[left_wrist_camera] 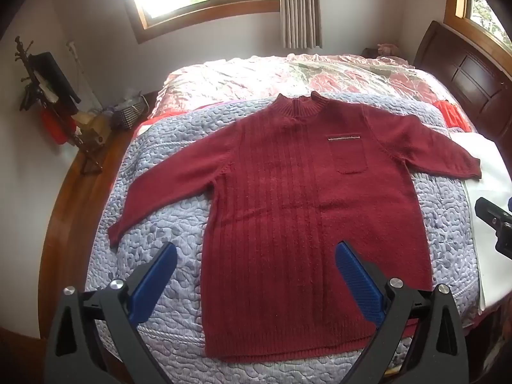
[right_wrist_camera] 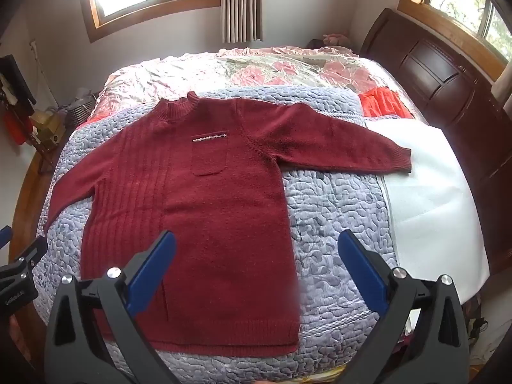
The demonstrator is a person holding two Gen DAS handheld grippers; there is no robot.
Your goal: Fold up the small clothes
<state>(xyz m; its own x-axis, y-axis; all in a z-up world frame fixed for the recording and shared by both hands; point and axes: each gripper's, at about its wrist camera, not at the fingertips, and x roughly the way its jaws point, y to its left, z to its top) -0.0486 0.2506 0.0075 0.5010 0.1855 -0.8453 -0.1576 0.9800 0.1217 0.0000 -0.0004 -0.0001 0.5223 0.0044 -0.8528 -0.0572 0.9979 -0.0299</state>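
A dark red knitted sweater (left_wrist_camera: 304, 211) (right_wrist_camera: 204, 224) lies flat and face up on a grey-blue quilt (left_wrist_camera: 166, 166) (right_wrist_camera: 332, 211), collar away from me, both sleeves spread out. It has a chest pocket (left_wrist_camera: 348, 156) (right_wrist_camera: 209, 155). My left gripper (left_wrist_camera: 256, 249) hovers open above the sweater's lower left part, its blue fingers wide apart, nothing between them. My right gripper (right_wrist_camera: 256, 240) hovers open above the sweater's lower right edge. Neither touches the cloth. The right gripper's black body (left_wrist_camera: 494, 224) shows at the right edge of the left wrist view, and the left gripper's body (right_wrist_camera: 19, 275) at the left edge of the right wrist view.
The quilt lies on a bed with a pink floral cover (left_wrist_camera: 288, 73) behind. A white sheet (right_wrist_camera: 425, 192) and a red-orange cloth (right_wrist_camera: 384, 102) lie to the right. A dark wooden headboard (right_wrist_camera: 432, 73) stands at right; a coat stand (left_wrist_camera: 48, 96) and clutter at left.
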